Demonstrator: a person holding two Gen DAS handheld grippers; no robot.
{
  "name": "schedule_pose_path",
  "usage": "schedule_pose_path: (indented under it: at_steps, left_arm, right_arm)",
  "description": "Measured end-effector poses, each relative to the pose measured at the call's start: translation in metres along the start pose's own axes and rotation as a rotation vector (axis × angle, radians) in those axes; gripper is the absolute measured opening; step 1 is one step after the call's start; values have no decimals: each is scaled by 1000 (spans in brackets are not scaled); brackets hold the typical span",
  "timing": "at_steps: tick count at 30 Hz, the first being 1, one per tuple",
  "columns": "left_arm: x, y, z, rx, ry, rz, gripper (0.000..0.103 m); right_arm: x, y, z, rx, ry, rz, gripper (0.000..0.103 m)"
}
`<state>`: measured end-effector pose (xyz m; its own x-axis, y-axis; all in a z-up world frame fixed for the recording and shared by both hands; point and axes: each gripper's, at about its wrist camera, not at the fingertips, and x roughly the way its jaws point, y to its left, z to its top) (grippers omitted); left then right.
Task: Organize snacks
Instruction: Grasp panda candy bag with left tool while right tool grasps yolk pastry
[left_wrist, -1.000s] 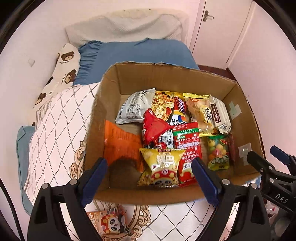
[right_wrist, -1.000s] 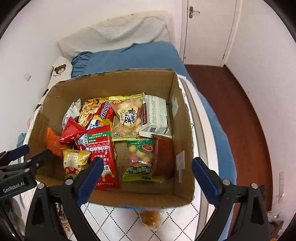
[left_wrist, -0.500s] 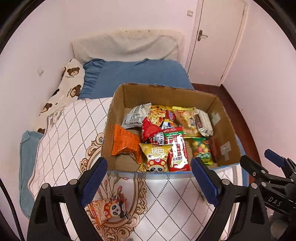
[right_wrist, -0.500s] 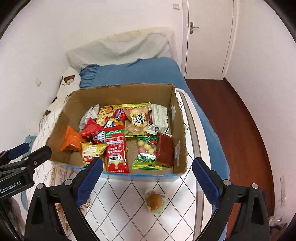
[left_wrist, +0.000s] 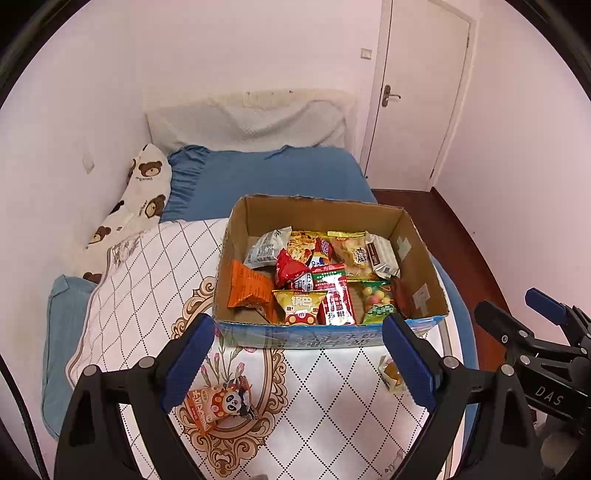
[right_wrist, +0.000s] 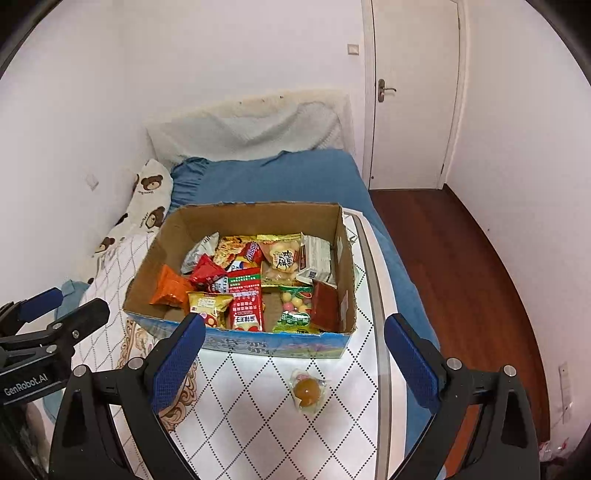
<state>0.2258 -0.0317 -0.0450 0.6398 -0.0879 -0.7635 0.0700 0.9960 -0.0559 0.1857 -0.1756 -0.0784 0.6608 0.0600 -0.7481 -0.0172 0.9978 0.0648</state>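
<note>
A cardboard box (left_wrist: 421, 254) (right_wrist: 345, 266) sits on the bed and holds several snack packets, among them an orange one (left_wrist: 248, 285), a yellow one (left_wrist: 300, 303) and a green candy bag (right_wrist: 295, 308). Two snacks lie loose on the quilt in front of it: an orange panda packet (left_wrist: 218, 400) and a small clear-wrapped round sweet (right_wrist: 308, 390) (left_wrist: 392, 373). My left gripper (left_wrist: 299, 363) hangs open above the quilt, nothing between its fingers. My right gripper (right_wrist: 293, 363) is open too, with the round sweet below its gap and apart from it.
The bed has a white diamond-pattern quilt (left_wrist: 140, 280), a blue sheet (left_wrist: 273, 177) and a bear-print pillow (left_wrist: 144, 199) by the left wall. A shut door (right_wrist: 413, 96) and dark wooden floor (right_wrist: 461, 266) lie to the right.
Both grippers pulled back and up from the box, still open. The box now looks smaller and farther, and its front wall and the two loose snacks on the quilt have come into view.
</note>
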Motion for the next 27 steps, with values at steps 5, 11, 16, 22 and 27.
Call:
schedule_pose_path:
  at_steps: [5,11,16,22,27]
  left_arm:
    - [3,4,-5,-26,12,8,93]
    - [48,32,-34,-89,132,73,93]
    - [94,68,-75,-152,280,146,93]
    - [131,100,-122,-184,422,212,93]
    - [152,120,-144,-267,501,196,93]
  right_arm:
    - [3,-2,-3,7,19,38,100]
    - [67,-20,-35,60,169,57,100]
    - [128,-40,-73,121,314,46,100]
    - [180,-49,-126,163,444,33,100]
    - [212,-47,-167,178,545,33,100]
